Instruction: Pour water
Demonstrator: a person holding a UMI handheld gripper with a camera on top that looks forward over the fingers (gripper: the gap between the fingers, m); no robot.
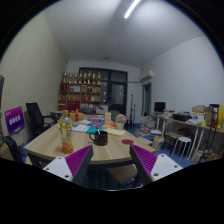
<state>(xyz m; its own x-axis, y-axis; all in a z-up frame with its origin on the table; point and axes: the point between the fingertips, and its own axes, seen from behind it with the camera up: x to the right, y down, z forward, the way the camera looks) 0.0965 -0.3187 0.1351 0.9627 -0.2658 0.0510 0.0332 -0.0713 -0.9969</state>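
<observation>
The gripper [110,163] hangs above the near edge of a round wooden table [55,143], its two fingers spread wide apart with nothing between them; the magenta pads [77,160] face each other across an open gap.

Beyond the left finger, toward the far side of the tabletop, stands a clear bottle [66,133] with a yellow-orange liquid in it and a light cap; it is upright and well clear of the fingers. Straight ahead of the gap between the fingers, nearer the middle of the table, sits a dark cup [99,138]; what it holds cannot be made out. Bottle and cup stand apart from each other, the bottle to the left of the cup.

Further beyond the cup lie papers and small items [92,124] scattered over the far half of the table, too small to tell apart. A small red thing [127,143] rests on the tabletop ahead of the right finger.

Around the table: a dark office chair [36,117] beyond the left finger, a purple sign [14,119] farther left, shelves with boxes [82,92] against the back wall, and a desk with a monitor [160,107] and clutter beyond the right finger. White stools [182,146] stand just right of the table. A strip light [132,8] glows on the ceiling.

Nothing stands between the fingers and the cup or the bottle.
</observation>
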